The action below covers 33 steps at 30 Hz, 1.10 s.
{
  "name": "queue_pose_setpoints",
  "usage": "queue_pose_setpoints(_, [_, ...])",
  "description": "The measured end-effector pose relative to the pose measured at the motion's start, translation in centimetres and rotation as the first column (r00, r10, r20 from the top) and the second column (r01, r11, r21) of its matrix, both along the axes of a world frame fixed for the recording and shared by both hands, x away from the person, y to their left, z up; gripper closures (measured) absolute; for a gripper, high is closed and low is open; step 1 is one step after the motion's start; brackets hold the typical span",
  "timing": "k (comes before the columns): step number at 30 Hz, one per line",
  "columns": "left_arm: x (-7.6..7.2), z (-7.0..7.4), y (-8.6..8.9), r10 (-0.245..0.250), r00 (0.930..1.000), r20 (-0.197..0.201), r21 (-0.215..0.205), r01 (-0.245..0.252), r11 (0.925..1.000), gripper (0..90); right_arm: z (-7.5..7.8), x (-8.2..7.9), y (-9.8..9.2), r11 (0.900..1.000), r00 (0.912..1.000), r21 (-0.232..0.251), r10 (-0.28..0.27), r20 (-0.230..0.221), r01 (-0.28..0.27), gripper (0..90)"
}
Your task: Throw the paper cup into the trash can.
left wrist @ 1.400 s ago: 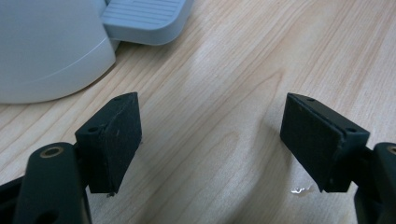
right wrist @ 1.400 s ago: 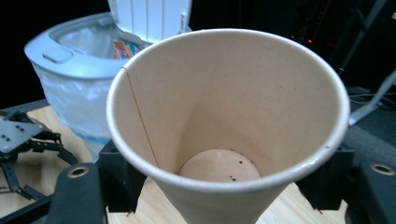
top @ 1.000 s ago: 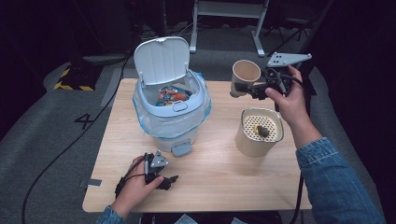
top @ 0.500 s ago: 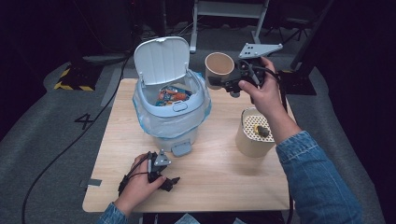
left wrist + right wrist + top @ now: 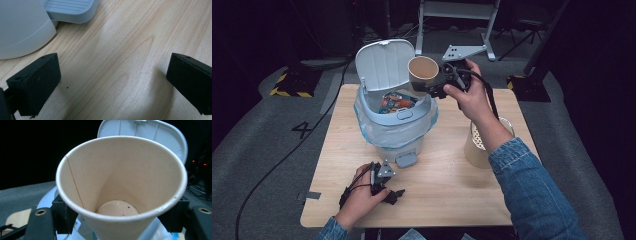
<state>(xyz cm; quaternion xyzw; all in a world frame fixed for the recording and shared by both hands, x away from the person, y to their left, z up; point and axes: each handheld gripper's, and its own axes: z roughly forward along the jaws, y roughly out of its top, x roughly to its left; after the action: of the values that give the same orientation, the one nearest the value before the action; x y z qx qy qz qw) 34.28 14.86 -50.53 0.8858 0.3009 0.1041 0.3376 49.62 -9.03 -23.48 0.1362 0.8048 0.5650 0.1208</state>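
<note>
From the high view, the right gripper point(image 5: 432, 86) pinches a paper cup point(image 5: 422, 73) by its lower wall and holds it in the air over the open bin point(image 5: 394, 120), just in front of the raised lid point(image 5: 384, 65). Coloured wrappers point(image 5: 396, 102) lie inside the bin's bag. A tan basket point(image 5: 475, 149) stands on the table point(image 5: 447, 185), partly hidden behind the right forearm.

The right gripper view looks straight into the cup point(image 5: 121, 187): bare inside but for a few dark specks on its bottom. Here the bin below is almost wholly hidden by the cup.

The left gripper point(image 5: 388, 192) rests near the bin's pedal point(image 5: 405, 159). Its own view shows the jaws spread wide over bare wood, the pedal point(image 5: 71, 9) cut off at the top edge.
</note>
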Motion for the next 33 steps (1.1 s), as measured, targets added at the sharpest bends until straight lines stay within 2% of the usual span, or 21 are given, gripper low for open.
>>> queue_pose_setpoints(6, [0.0, 0.0, 0.0, 0.002, 1.0000, -0.001, -0.002, -0.002, 1.0000, 0.0, -0.7, 0.4, 1.5, 1.000, 0.9994, 0.014, 0.024, -0.025, -0.023, 28.1])
queue_pose_setpoints(11, [0.0, 0.0, 0.0, 0.002, 1.0000, 0.000, -0.002, -0.002, 1.0000, 0.0, -1.4, 0.7, 2.5, 1.000, 0.9986, 0.000, 0.024, -0.046, -0.024, 28.1])
queue_pose_setpoints(18, [0.0, 0.0, 0.0, 0.002, 1.0000, 0.000, -0.002, -0.002, 1.0000, 0.0, -2.6, 0.9, 4.0, 0.998, 0.9979, -0.051, 0.022, -0.061, -0.025, 28.1])
queue_pose_setpoints(23, [0.0, 0.0, 0.0, 0.001, 1.0000, 0.000, -0.001, -0.001, 1.0000, 0.0, -3.2, 0.9, 4.6, 0.995, 0.9951, -0.089, 0.028, -0.095, -0.037, 28.2])
queue_pose_setpoints(28, [0.0, 0.0, 0.0, 0.002, 1.0000, 0.000, -0.002, -0.002, 1.0000, 0.0, -3.9, 0.9, 5.3, 0.987, 0.9903, -0.143, 0.059, -0.126, -0.077, 25.9])
queue_pose_setpoints(30, [0.0, 0.0, 0.0, 0.000, 1.0000, 0.000, 0.000, 0.000, 1.0000, 0.0, -4.2, 0.8, 5.6, 0.981, 0.9915, -0.174, 0.063, -0.114, -0.082, 17.0])
queue_pose_setpoints(33, [0.0, 0.0, 0.0, 0.002, 1.0000, 0.000, -0.002, -0.002, 1.0000, 0.0, -4.3, 0.6, 5.9, 0.979, 0.9942, -0.187, 0.063, -0.087, -0.078, 15.4])
